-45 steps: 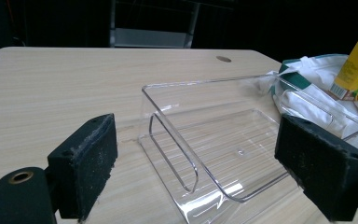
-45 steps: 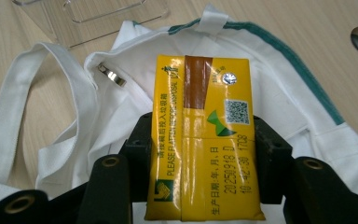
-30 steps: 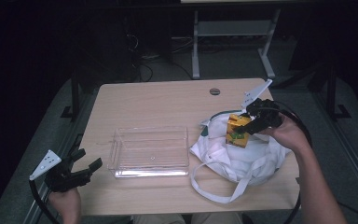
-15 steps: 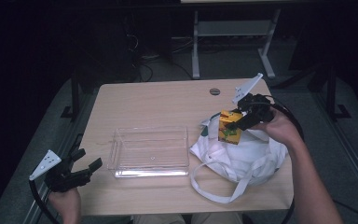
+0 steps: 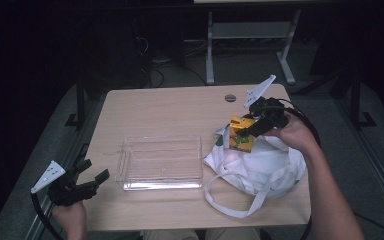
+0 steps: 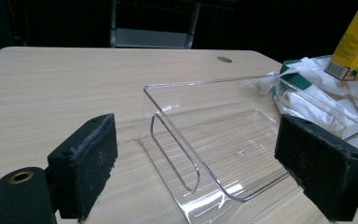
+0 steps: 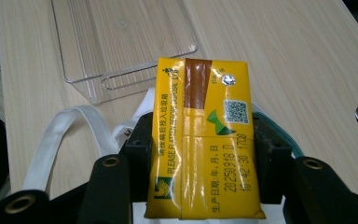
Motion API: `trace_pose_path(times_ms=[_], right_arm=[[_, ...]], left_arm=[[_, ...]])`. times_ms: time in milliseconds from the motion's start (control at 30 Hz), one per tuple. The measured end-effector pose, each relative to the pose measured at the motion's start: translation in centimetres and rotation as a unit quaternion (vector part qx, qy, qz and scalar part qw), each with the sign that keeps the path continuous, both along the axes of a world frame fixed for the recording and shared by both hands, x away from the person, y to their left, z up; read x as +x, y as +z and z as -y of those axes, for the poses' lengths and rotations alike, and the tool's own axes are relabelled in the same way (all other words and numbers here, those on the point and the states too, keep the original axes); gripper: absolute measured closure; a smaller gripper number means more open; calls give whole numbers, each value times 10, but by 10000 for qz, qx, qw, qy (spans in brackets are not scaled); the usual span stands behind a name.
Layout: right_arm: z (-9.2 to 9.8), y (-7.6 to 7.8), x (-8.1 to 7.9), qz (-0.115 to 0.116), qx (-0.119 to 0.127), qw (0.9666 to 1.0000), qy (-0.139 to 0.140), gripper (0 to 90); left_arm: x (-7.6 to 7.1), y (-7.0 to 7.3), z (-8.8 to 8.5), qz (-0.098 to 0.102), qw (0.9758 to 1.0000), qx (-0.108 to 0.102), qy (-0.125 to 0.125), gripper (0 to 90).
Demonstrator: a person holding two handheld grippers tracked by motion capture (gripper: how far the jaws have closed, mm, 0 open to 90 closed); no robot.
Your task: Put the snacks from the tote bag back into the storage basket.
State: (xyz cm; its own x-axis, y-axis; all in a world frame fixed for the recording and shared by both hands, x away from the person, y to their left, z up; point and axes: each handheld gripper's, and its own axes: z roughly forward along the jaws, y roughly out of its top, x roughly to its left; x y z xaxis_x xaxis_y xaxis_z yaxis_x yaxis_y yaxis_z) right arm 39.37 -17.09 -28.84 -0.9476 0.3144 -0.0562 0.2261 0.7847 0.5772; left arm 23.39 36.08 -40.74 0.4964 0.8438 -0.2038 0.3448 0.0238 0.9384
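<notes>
A: Right tool (image 5: 250, 131) is clamping the yellow drink carton (image 5: 242, 133), jaws pressing on its two sides. It is hanging just above the white tote bag (image 5: 260, 167), clear of the counter (image 5: 160, 110). Looks like the unloading step: carton out of the bag, heading for the clear tray (image 5: 161, 161).

B: Left tool?

A: Left tool (image 5: 82, 182) is sitting at the near-left counter edge, jaws wide apart, gripping nothing. In its own view the tray is lying right ahead between the jaws, nothing inside.

B: Next move?

A: My guess: carrying the carton left across the tray's right wall, lowering it onto the floor of the tray, then spreading the jaws. It needs enough lift to clear the bag's fabric and the wall. The tray is light, so the left tool might have to steady it.

B: Anything you're not seeing?

A: Bag contents: the folds are covering whatever else is in there. In the right gripper view the carton is blocking the bag below it, and its lower end is running off the frame. In the left gripper view the carton is cut at the top-right corner. The tray's clear edges are getting hard to trace from the high view.
</notes>
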Motion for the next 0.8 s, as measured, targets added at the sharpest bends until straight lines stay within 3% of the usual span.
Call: trace_pose_path(times_ms=[800], right_arm=[[-28,4,11,11,60,9996,261,512]], left_arm=[[0,0,0,-3,10000,4,1,124]])
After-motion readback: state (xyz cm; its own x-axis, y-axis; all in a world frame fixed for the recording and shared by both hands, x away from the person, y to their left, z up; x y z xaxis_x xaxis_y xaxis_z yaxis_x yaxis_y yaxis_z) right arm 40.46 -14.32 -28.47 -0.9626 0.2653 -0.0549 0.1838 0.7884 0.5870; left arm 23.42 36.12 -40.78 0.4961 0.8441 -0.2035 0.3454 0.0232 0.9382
